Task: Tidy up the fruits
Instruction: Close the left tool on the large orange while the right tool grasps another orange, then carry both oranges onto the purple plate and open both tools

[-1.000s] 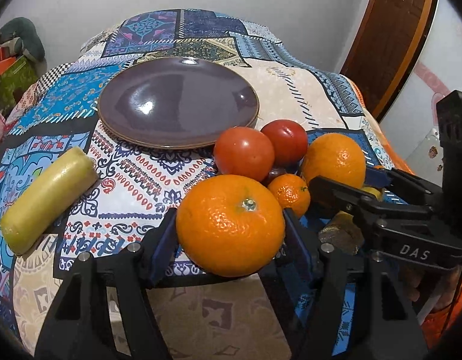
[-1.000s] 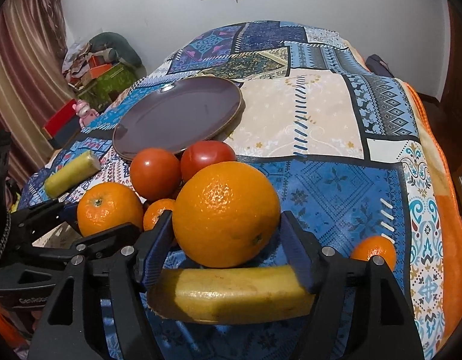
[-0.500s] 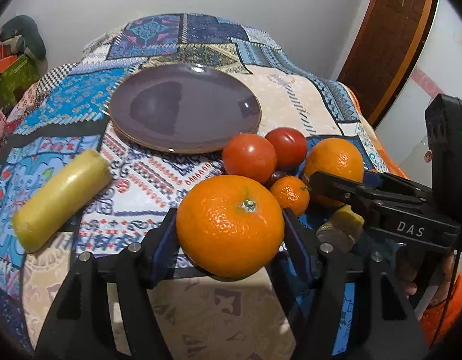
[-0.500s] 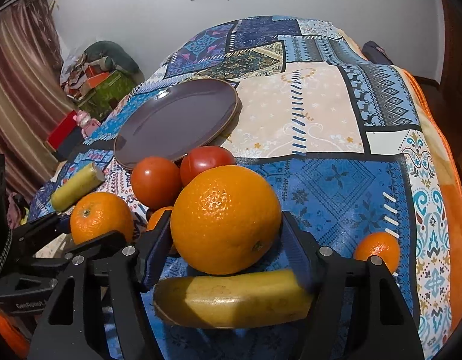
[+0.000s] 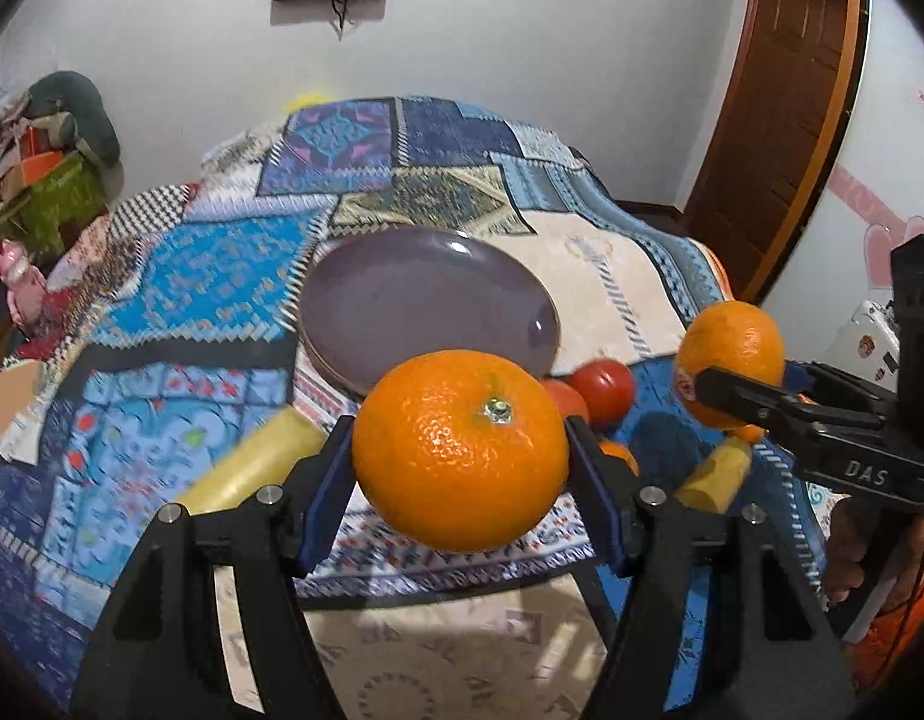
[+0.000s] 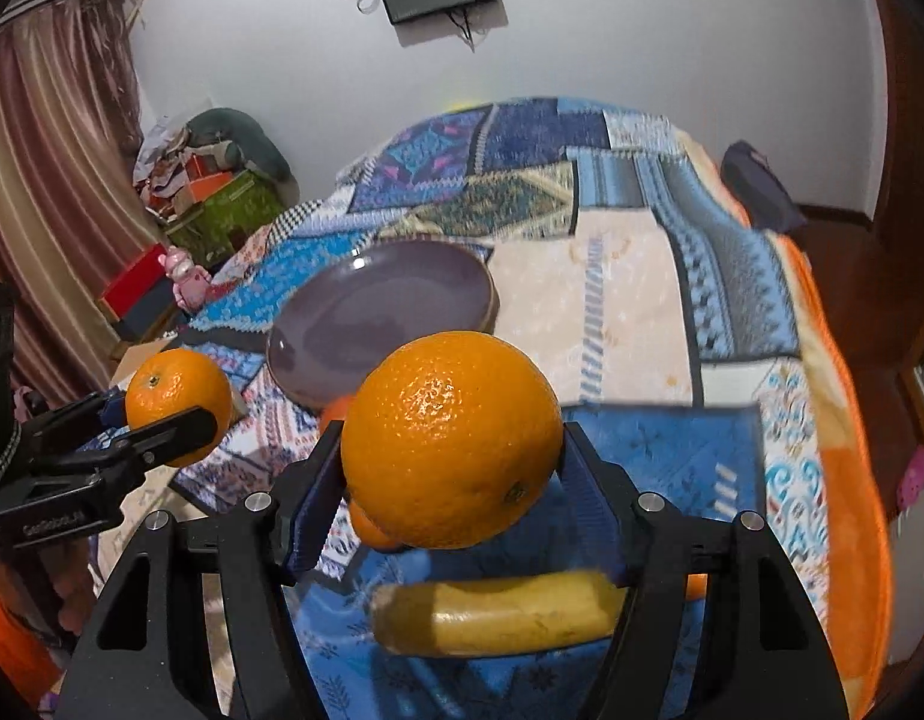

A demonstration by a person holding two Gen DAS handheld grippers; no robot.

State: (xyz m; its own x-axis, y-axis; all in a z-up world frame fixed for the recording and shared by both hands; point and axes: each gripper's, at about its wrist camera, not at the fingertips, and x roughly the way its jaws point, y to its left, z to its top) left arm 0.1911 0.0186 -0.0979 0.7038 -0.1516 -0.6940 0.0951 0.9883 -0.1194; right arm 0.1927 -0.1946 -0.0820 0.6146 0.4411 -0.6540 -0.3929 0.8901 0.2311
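Two oranges are riding clear of the bedspread, one in each gripper. The left gripper [image 5: 462, 450] is clamping the flatter orange [image 5: 460, 450] between its blue pads, stem end facing the camera, jaws closed onto the peel on either side. The right gripper [image 6: 453, 450] is pinching the rounder orange [image 6: 452, 447] in the same way, fingers pressing its left and right flanks. Each fruit is hanging above the patchwork quilt [image 5: 222, 294], not touching it.

The purple plate [image 5: 426, 306] is lying empty on the quilt straight ahead of both grippers and farther away, its near rim just beyond the left-held orange in the left wrist view and just beyond and slightly left of the right-held orange in the right wrist view. Judging from this, the coming move is a forward carry and a lowering onto the plate; the left gripper appears a little nearer to it, with the right gripper beside it on the right, so the two are likely to need separate spots on the plate.

Below the lifted fruit, two red tomatoes [image 5: 603, 387] are sitting near the plate's right edge, a small mandarin [image 5: 618, 453] is peeking out beside the left gripper's right finger, and a yellow banana piece [image 6: 498, 615] is lying crosswise under the right gripper. Another yellow piece [image 5: 246, 462] is resting to the left.
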